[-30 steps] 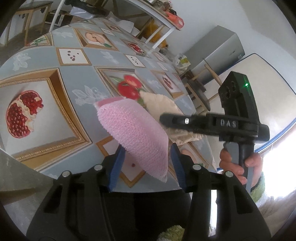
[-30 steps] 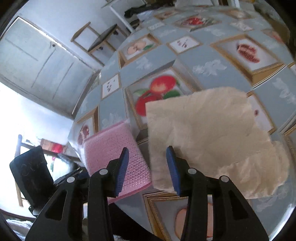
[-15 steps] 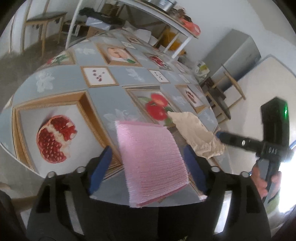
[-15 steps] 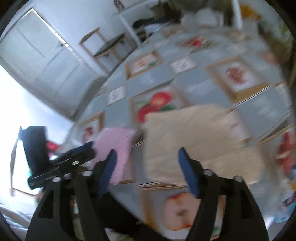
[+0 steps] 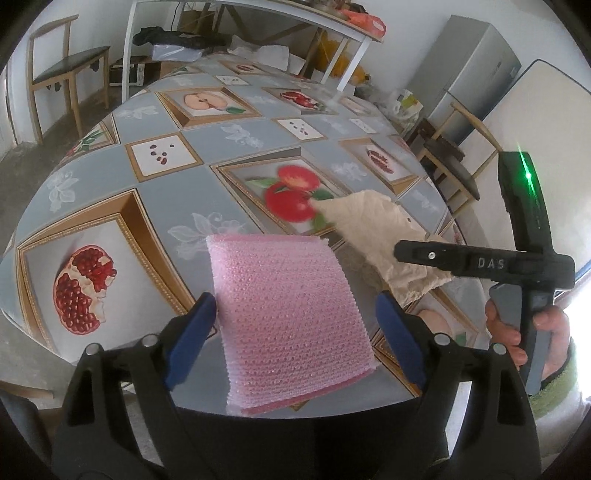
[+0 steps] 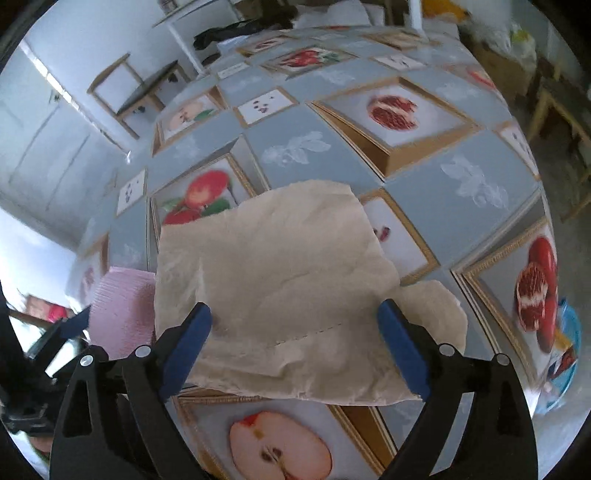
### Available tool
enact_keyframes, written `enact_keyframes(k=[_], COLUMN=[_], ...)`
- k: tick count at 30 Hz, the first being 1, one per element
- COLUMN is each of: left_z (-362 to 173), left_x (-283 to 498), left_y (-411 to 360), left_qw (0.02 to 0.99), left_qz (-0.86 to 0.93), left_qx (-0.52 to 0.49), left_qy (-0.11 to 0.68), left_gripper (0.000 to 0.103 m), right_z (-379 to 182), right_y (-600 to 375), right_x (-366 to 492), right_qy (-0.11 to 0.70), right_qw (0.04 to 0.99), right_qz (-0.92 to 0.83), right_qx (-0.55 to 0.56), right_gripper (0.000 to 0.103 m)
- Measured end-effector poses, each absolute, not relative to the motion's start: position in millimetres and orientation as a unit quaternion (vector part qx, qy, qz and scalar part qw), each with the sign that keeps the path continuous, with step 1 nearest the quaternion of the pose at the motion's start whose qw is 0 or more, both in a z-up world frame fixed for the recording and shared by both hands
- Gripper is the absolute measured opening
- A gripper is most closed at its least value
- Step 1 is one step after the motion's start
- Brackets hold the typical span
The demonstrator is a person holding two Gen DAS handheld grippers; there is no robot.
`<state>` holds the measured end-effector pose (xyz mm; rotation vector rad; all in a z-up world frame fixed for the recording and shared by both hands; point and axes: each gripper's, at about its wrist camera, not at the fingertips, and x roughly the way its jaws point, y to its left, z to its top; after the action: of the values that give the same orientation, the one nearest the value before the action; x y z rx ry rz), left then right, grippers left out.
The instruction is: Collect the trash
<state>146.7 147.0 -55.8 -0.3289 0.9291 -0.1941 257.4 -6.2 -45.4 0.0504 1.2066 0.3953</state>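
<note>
A pink bubble-wrap sheet [image 5: 288,314] lies flat at the near edge of the table, overhanging it a little. My left gripper [image 5: 295,332] is open, its blue fingers apart on either side of the sheet. A crumpled beige paper napkin [image 6: 280,291] lies on the table to the right of the pink sheet [image 6: 122,306]. My right gripper [image 6: 295,339] is open and wide above the napkin's near edge. The right gripper also shows from the side in the left wrist view [image 5: 402,253], over the napkin [image 5: 373,229].
The table [image 5: 177,192] has a grey cloth printed with fruit pictures. A wooden chair [image 5: 66,70] stands at the far left. A shelf with clutter [image 5: 258,33] and a grey cabinet [image 5: 476,70] stand behind the table. A blue object [image 6: 565,350] sits at the right table edge.
Both grippers have opened wide. The pink sheet, held up a second ago, now lies flat on the table edge. The right gripper has released the napkin and drawn back a little.
</note>
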Motion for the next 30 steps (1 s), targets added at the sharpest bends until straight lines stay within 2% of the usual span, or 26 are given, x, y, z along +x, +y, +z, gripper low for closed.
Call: enact_keyframes(k=[9,14,16,24,30], left_z=[-59,-61,-61,-66,-68], left_x=[148,150,150,155,157], left_y=[146,145,145,139,125], left_qw=[0.873,0.871,0.871,0.868,0.873], left_qz=[-0.092,-0.090,-0.090,-0.077,-0.060], left_qx=[-0.160,-0.160,-0.159,-0.150,-0.104], left_qy=[0.452,0.456,0.456,0.468,0.472], left_gripper=[0.084,0.084,0.084,0.084,0.084], right_z=[-51,-50,-49,-44,-43], right_y=[30,29,26,9,1], right_x=[239,234,234,232,229], right_qy=[0.538,0.526,0.523,0.516,0.510], right_qw=[0.813,0.819,0.822,0.835,0.843], right_qz=[0.197,0.203,0.198,0.170,0.154], right_qx=[-0.106,-0.110,-0.107,-0.086,-0.075], right_gripper=[0.094,0.093,0.089,0.056,0.041])
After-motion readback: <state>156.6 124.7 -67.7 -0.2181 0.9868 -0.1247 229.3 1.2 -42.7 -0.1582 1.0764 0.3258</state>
